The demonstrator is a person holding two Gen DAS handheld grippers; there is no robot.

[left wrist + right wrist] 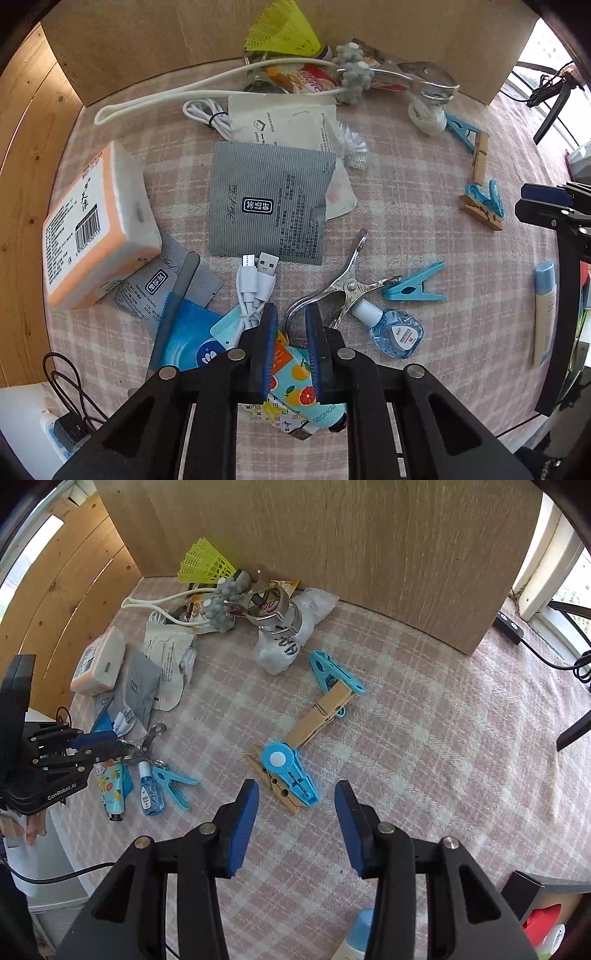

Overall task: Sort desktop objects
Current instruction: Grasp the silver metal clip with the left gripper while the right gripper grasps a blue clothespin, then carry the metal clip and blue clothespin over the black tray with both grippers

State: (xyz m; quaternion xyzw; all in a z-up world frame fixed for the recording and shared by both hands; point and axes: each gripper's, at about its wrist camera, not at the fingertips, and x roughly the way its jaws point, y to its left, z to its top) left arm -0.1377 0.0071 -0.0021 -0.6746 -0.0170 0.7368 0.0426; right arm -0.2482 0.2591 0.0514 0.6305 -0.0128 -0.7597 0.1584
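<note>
Your left tongs pinch the metal clip's handle loop for lifting; your right tongs stand spread, straddling the near blue peg.

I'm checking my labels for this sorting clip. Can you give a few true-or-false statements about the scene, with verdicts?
1. The right gripper stands open over bare cloth. True.
2. The metal clip lies on the grey tea sachet. False: it lies on the checked cloth, beside the eye-drop bottle.
3. The left gripper hangs above the fruit-print tube. True.
4. The shuttlecock is blue. False: yellow.
</note>
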